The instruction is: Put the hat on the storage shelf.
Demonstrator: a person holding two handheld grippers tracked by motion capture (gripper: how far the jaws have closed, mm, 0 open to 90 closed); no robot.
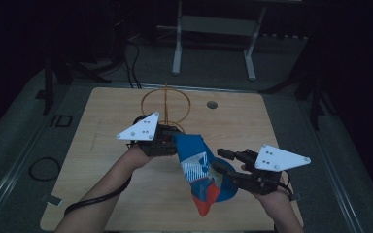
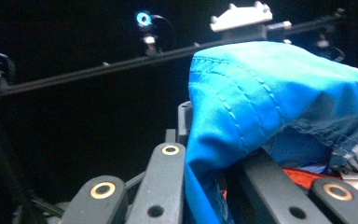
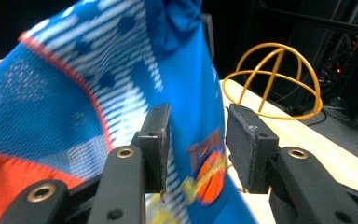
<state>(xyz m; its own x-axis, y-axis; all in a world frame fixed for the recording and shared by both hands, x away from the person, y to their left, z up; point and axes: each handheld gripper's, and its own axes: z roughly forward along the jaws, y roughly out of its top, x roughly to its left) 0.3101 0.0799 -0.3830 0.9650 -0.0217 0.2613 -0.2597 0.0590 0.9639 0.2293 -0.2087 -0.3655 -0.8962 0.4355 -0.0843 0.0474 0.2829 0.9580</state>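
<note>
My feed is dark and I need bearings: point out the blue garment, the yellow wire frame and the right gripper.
blue garment (image 1: 196, 162): high view, its striped middle panel.
yellow wire frame (image 3: 272, 81): right gripper view, its upright centre bar.
right gripper (image 1: 219, 160): high view, midway between its jaw tips, beside the garment.

The table (image 1: 107, 160) looks like pale wood, matt with a faint grain; the blue garment (image 1: 201, 167) is thin cloth, smooth with a slight sheen and stitched seams up close, mesh-like on its orange and striped part; the fingers (image 3: 156, 140) of the right gripper (image 3: 198, 144) look like matt black plastic with brass-coloured rivets, the pads a bit rough; the dome frame (image 3: 277, 84) at the far side is thin yellow wire, glossy.
</note>
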